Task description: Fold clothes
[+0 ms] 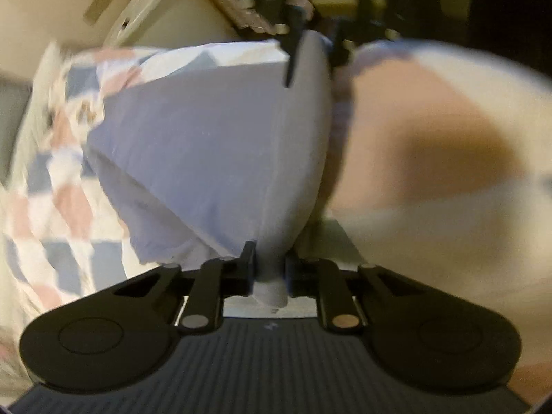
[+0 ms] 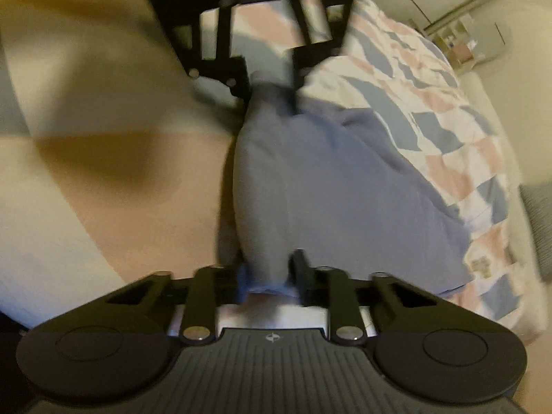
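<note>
- Left wrist view shows one pale blue garment (image 1: 207,158), its near corner bunched and pinched between the black fingers of the left gripper (image 1: 270,272).
- Right wrist view shows the same single garment (image 2: 327,189), with the right gripper (image 2: 267,276) nipping another bunched edge; each gripper is clamped on cloth.
- Two grippers in all, one garment stretched in a ridge between them, each tool visible at the far end of the other's view.
- The garment lies over one patchwork quilt (image 2: 448,110) of blue, pink and white patches, on a bed.
- A cream and tan area (image 1: 431,145) beside the ridge is too blurred to name.
- Only the left wrist view shows a pale cabinet (image 1: 165,10); only the right wrist view shows a light shelf unit (image 2: 459,41) against the far wall.
</note>
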A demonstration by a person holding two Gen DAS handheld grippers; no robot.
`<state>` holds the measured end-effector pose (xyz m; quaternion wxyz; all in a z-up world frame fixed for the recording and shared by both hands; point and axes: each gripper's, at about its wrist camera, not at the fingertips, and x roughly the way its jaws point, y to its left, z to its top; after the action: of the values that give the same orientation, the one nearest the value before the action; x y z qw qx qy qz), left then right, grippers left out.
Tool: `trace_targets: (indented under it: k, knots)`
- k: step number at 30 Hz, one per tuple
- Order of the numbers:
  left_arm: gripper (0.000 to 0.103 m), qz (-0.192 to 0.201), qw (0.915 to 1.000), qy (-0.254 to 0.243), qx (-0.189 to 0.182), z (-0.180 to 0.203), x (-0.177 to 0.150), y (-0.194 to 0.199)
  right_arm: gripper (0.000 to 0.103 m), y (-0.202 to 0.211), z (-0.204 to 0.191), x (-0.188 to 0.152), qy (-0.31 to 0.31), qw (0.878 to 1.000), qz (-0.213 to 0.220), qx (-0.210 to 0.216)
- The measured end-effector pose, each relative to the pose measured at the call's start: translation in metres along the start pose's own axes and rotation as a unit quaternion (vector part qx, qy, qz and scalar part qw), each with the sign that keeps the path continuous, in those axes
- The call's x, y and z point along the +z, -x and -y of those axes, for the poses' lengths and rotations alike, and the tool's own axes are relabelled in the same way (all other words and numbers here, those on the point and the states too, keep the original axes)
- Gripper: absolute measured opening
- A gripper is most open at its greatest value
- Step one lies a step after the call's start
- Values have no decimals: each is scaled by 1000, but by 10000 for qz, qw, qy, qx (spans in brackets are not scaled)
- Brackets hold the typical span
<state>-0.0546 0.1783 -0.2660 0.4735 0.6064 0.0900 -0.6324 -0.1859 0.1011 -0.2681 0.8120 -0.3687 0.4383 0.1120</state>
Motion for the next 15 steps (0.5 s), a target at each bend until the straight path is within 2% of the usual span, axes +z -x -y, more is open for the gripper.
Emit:
trace_targets:
  k: [3, 5, 7, 9, 15]
  knots:
    - [11, -2, 9952, 806, -557, -43, 7, 11, 15, 17, 44, -8, -544, 9953, 321, 728]
    - [11, 13, 9892, 1241, -778, -73, 16, 17, 15, 23, 84, -14, -1218, 9823, 449, 1352]
    - [10, 77, 9836, 1612, -804, -103, 24, 22, 15, 23, 127, -22, -1923, 9613, 537, 1901]
    - [10, 129, 9776, 1950, -786, -135, 33, 23, 15, 19, 166, -32, -2447, 9412, 590, 2252]
    - [10, 45, 9585, 2782, -621, -240, 64, -7, 14, -5, 273, -64, -3412, 8968, 765, 2710]
